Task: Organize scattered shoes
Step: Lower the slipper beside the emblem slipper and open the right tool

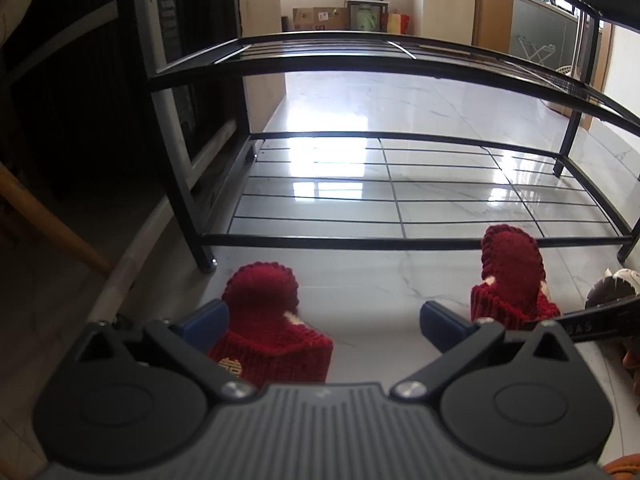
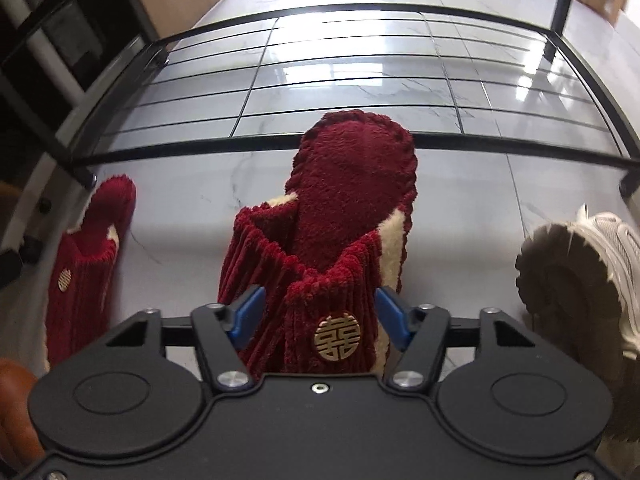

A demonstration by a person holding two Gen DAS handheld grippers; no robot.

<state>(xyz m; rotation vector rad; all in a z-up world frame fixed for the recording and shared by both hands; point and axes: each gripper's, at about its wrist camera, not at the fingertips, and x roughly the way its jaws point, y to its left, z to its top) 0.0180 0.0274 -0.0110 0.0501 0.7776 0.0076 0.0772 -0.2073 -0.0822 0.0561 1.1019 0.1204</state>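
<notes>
Two red knitted slippers with a gold emblem lie on the floor in front of a black wire shoe rack (image 1: 400, 204). My left gripper (image 1: 324, 320) is open; the left slipper (image 1: 268, 320) lies between its fingers, against the left pad. My right gripper (image 2: 320, 316) is shut on the right slipper (image 2: 344, 232), squeezing its bunched upper at the emblem. That slipper also shows in the left wrist view (image 1: 512, 280), with the right gripper's finger beside it. The left slipper appears in the right wrist view (image 2: 88, 264) at left.
A white sneaker (image 2: 580, 288) lies on its side to the right, sole facing me. The rack (image 2: 360, 76) has an empty bottom shelf and an upper shelf (image 1: 360, 56). A dark cabinet and a wooden leg (image 1: 48, 220) stand at left. The floor is glossy marble tile.
</notes>
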